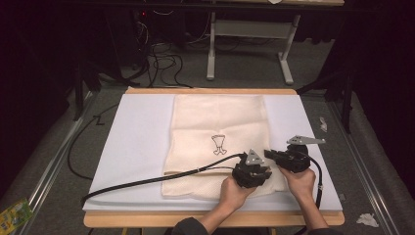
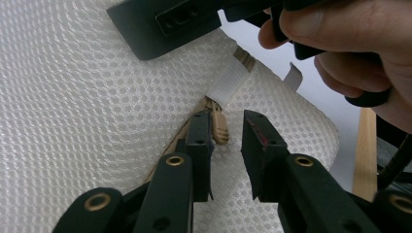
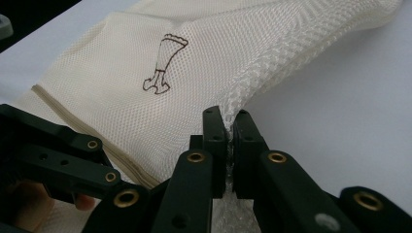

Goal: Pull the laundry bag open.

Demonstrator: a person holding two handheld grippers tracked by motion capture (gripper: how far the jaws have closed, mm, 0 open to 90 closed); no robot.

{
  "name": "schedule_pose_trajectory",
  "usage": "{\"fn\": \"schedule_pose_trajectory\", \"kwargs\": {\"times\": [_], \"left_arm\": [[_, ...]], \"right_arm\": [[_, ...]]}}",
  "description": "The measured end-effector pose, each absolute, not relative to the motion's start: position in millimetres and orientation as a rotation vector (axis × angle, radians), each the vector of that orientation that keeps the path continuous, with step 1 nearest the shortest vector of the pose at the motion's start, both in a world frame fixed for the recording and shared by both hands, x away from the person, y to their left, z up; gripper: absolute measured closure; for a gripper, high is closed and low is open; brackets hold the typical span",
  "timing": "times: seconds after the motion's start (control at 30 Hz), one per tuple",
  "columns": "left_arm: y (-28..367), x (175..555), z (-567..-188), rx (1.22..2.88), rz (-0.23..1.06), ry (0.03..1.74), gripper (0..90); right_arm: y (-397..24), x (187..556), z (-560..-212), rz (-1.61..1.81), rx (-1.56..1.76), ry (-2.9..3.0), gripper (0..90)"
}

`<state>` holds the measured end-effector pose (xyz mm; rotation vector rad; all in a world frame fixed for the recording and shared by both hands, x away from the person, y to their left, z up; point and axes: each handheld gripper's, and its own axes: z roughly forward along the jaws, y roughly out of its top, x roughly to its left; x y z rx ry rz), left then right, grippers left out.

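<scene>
Cream mesh bag [image 1: 218,142] lay flat on the white table cover [image 1: 137,147], its tan zipper pull [image 2: 219,127] sat between the parted jaws of the left gripper [image 2: 228,141], untouched, right gripper [image 3: 229,141] was clamped on the bag's raised edge.

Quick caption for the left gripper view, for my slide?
Left gripper fingers open around the mesh bag's tan zipper pull.

One mesh laundry bag [image 1: 215,142]; two tongs, left tongs [image 1: 252,172] and right tongs [image 1: 274,155]; one table [image 1: 137,142].
</scene>
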<state>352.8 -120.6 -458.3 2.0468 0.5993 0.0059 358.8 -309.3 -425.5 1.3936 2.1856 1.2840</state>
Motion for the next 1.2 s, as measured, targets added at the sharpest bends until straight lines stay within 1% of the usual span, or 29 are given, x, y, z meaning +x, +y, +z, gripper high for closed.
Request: {"fn": "schedule_pose_trajectory", "kwargs": {"times": [0.17, 0.23, 0.27, 0.77, 0.93, 1.2], "left_arm": [[-121, 354, -459, 2.057, 0.007, 0.605, 79.1], [-121, 355, -460, 2.069, 0.010, 0.616, 84.6], [-121, 355, -460, 2.069, 0.010, 0.616, 85.8], [-117, 356, -457, 2.094, 0.000, 0.590, 86.8], [-114, 355, -452, 2.110, 0.022, 0.572, 86.9], [-112, 356, -451, 2.129, 0.020, 0.574, 87.0]], "right_arm": [[-310, 359, -427, 1.287, 1.393, 2.185, 88.1], [-310, 359, -427, 1.286, 1.393, 2.188, 88.1], [-310, 359, -427, 1.284, 1.399, 2.189, 88.1], [-316, 357, -430, 1.271, 1.388, 2.195, 88.0], [-317, 357, -429, 1.272, 1.385, 2.197, 88.0], [-319, 356, -431, 1.281, 1.375, 2.203, 88.1]]}}
